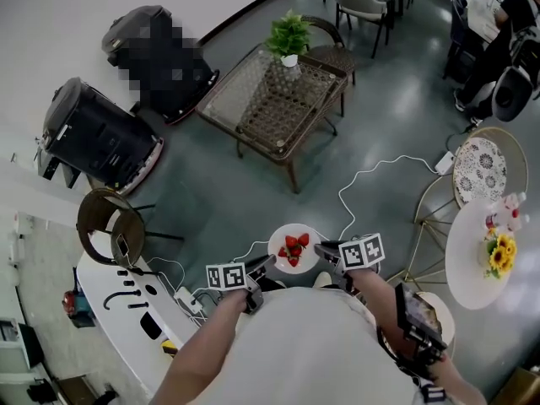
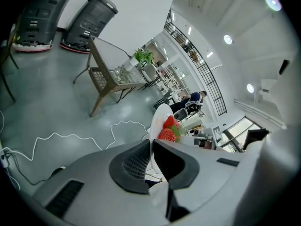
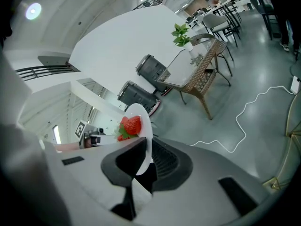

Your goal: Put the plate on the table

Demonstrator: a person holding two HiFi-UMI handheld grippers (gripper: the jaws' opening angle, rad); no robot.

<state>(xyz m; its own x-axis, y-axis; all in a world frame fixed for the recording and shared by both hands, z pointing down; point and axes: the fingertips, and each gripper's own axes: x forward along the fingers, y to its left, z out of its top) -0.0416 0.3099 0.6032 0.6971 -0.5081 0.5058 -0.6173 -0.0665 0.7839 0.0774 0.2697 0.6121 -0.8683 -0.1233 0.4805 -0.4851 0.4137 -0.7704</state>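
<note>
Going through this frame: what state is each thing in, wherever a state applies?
plate: held in the air between both grippers, not yet on the table
strawberries: lying on the plate
left gripper: shut on the plate's rim
right gripper: shut on the opposite rim
wicker table: standing ahead, with a potted plant on its top
potted plant: upright
white cable: lying loose on the floor

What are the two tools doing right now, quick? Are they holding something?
Left tool: closed on the rim of the plate of strawberries.
Right tool: closed on the same plate's opposite rim.
</note>
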